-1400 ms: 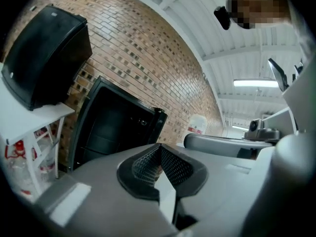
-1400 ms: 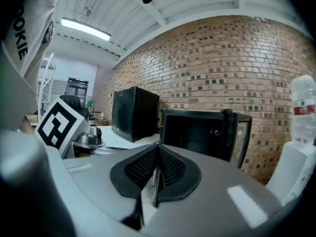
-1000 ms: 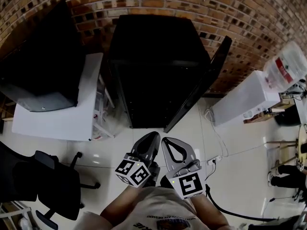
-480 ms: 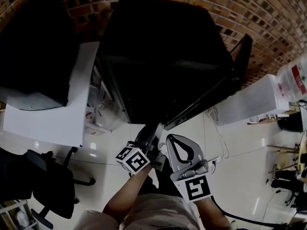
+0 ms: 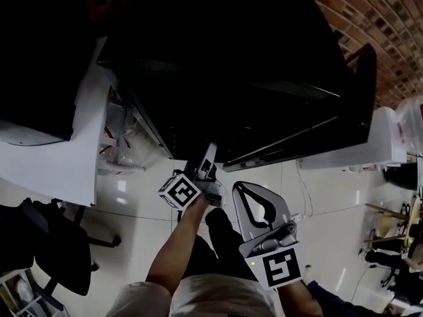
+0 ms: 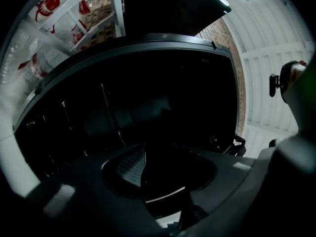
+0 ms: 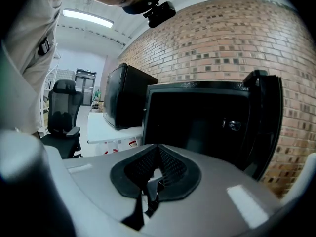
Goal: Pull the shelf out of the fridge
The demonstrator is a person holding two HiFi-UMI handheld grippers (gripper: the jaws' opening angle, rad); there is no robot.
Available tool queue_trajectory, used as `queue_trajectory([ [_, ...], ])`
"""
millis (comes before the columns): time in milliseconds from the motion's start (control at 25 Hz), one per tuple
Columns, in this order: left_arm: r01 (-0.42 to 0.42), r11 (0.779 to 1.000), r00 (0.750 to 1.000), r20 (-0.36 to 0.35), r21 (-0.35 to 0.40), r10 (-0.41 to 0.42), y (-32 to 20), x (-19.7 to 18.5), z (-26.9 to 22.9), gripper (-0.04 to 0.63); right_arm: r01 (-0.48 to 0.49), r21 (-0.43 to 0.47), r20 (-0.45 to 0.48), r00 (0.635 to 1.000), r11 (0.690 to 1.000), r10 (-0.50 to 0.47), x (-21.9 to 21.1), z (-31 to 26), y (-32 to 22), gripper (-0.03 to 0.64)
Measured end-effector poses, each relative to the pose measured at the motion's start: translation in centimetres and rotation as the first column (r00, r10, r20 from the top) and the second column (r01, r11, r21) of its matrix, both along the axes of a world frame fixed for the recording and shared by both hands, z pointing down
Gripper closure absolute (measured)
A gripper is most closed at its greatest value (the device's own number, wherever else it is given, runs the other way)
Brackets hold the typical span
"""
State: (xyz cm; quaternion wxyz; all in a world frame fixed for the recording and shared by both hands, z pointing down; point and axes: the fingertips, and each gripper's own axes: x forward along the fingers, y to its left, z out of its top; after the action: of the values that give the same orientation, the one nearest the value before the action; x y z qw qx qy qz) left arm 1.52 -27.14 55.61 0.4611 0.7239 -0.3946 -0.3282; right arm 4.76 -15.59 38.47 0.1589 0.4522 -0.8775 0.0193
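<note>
Head view: black fridge (image 5: 231, 65) fills the upper centre of the frame, with its door (image 5: 317, 137) swung open toward the right. The left gripper (image 5: 206, 158) points at the lower front edge of the fridge, close to the opening. The right gripper (image 5: 243, 191) sits lower and to the right, well short of the fridge. A white table (image 5: 53, 164) stands at the left.

Left gripper view: the left gripper (image 6: 143, 154) faces the dark fridge (image 6: 148, 98) interior. Its jaws stand together with nothing between them. The shelf cannot be told apart from the dark interior. A storage rack (image 6: 84, 14) with red-labelled items shows at the upper left.

Right gripper view: the right gripper (image 7: 158, 151) has its jaws closed, pads meeting at the tips, with nothing held. The fridge (image 7: 197, 122) stands at centre, apart from the jaws, its door (image 7: 266, 117) open at the right. A brick wall (image 7: 222, 38) rises behind it. The table (image 7: 111, 130) and an office chair (image 7: 61, 112) lie at the left.
</note>
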Motion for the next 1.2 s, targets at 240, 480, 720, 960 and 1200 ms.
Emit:
queue_trajectory([
  [240,0.023,0.995,0.997,-0.069,-0.093,-0.03,-3.0,0.7,5.5,0.411,0.015,-0.046,-0.01,1.0,0.999,-0.016,0.5,2.3,-1.2,0.612],
  [480,0.07,0.986,0.983,-0.158,-0.15,-0.094,-6.3,1.0,7.8,0.355,0.009,-0.1,-0.03,0.999,0.995,-0.012,1.8,4.3,-2.4,0.612],
  [720,0.083,0.981,0.971,-0.207,-0.173,-0.119,-9.7,2.4,8.4,0.347,0.007,-0.122,-0.032,0.999,0.992,-0.011,2.5,5.7,-3.2,0.612],
  [960,0.143,0.972,0.969,-0.174,-0.187,-0.176,-12.1,2.2,8.4,0.491,0.0,-0.146,-0.048,0.999,0.989,-0.007,3.6,6.6,-3.5,0.612],
  [1200,0.157,0.962,0.962,-0.187,-0.225,-0.201,-13.4,1.9,7.7,0.585,0.004,-0.15,-0.035,0.999,0.989,-0.01,3.8,6.8,-3.8,0.612],
])
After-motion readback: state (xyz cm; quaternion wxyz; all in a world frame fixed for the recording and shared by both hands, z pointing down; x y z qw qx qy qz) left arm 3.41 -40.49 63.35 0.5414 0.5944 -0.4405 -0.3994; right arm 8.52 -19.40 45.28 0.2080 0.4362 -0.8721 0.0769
